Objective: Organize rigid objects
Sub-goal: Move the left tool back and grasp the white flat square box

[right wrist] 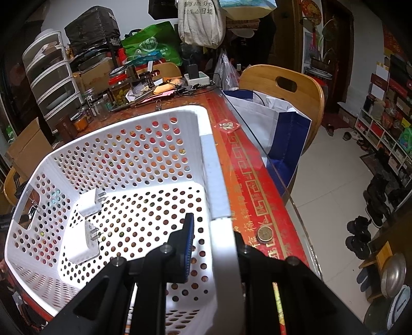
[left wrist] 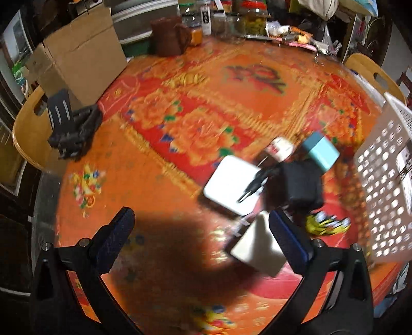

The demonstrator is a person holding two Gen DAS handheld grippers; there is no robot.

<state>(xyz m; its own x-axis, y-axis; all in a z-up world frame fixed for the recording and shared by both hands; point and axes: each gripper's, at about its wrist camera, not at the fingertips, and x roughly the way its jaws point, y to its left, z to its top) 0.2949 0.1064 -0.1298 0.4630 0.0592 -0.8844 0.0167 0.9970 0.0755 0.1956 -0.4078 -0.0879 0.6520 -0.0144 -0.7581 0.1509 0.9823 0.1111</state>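
Observation:
In the left wrist view my left gripper point(left wrist: 203, 232) is open and empty above the orange flowered tablecloth point(left wrist: 180, 108). A small white box point(left wrist: 258, 248) lies just inside its right finger. Beyond lie a flat white box point(left wrist: 229, 184), a black box point(left wrist: 301, 184), a teal box point(left wrist: 320, 150) and a small white-and-red item point(left wrist: 280, 148). The white perforated basket point(left wrist: 386, 180) stands at the right. In the right wrist view my right gripper point(right wrist: 213, 232) is shut on the basket's rim point(right wrist: 219, 206). Two white plug adapters point(right wrist: 88, 204) point(right wrist: 82, 239) lie inside the basket.
A cardboard box point(left wrist: 82, 56), a black holder point(left wrist: 72, 128), a brown jug point(left wrist: 168, 34) and jars point(left wrist: 253, 18) line the table's far and left sides. Wooden chairs point(right wrist: 288, 87) stand around. A blue-white bag point(right wrist: 278, 123) sits on the right chair. A yellow wrapper point(left wrist: 325, 225) lies near the basket.

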